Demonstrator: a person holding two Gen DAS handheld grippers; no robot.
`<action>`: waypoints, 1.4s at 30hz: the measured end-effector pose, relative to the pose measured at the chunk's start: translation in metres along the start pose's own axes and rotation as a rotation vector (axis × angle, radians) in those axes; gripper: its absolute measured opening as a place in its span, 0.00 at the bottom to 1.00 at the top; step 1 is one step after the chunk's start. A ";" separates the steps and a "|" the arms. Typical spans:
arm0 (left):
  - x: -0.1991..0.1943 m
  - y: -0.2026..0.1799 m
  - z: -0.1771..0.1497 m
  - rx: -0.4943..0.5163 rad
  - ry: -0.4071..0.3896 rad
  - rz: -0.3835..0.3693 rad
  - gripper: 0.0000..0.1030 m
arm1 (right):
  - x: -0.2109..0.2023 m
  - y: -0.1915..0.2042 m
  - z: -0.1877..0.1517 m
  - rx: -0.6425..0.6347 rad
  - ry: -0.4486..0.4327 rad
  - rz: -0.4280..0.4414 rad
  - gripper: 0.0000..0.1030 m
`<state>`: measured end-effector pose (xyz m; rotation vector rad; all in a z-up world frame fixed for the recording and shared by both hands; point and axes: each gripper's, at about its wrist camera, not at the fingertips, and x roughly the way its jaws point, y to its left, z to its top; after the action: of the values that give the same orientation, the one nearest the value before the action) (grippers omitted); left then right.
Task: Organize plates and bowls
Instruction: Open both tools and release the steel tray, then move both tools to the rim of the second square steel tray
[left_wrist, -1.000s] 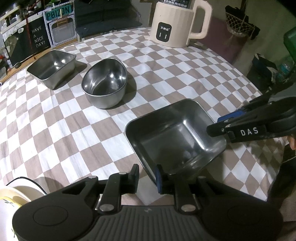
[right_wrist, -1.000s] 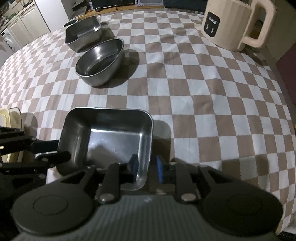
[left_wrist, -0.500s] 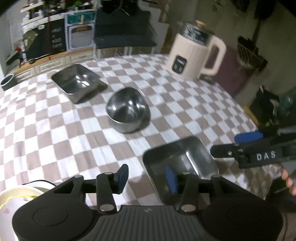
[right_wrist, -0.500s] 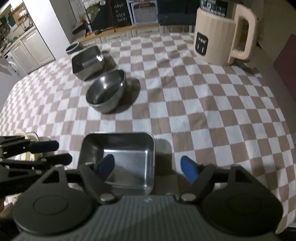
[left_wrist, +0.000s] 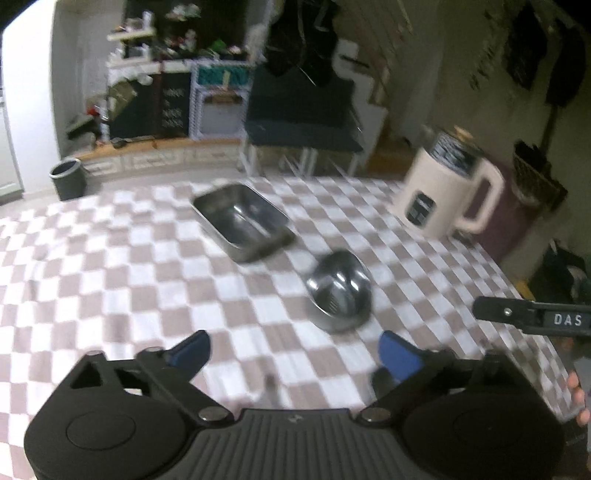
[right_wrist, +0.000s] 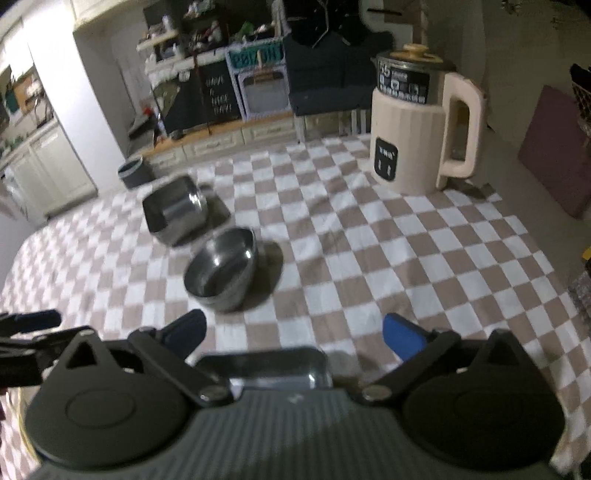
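The square steel tray (right_wrist: 273, 373) sits near the table's front edge, just below the right gripper (right_wrist: 293, 334), only its far rim showing above the gripper body. The round steel bowl (right_wrist: 221, 271) stands toward the middle of the checkered table (right_wrist: 406, 266), and a second steel tray (right_wrist: 173, 210) lies just beyond it, closer to the far edge, apart from the bowl. The right gripper's jaws are opening and stand spread wide above the near tray, pinching nothing. The left gripper (left_wrist: 293, 354) is likewise opening, its blue pads far apart with only tablecloth between them. A cream electric kettle (right_wrist: 417, 133) stands at the far right corner.
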<state>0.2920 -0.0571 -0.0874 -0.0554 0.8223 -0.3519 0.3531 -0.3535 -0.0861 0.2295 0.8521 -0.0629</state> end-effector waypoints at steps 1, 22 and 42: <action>0.000 0.007 0.003 -0.006 -0.023 0.014 1.00 | 0.004 0.002 0.001 0.022 -0.015 0.011 1.00; 0.077 0.110 0.114 0.008 -0.157 0.296 1.00 | 0.144 0.098 0.048 0.370 -0.056 0.203 0.90; 0.171 0.098 0.131 0.042 -0.081 0.191 0.71 | 0.205 0.107 0.067 0.278 -0.008 0.118 0.10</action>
<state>0.5225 -0.0322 -0.1368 0.0478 0.7328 -0.1859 0.5527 -0.2566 -0.1789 0.5394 0.8192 -0.0716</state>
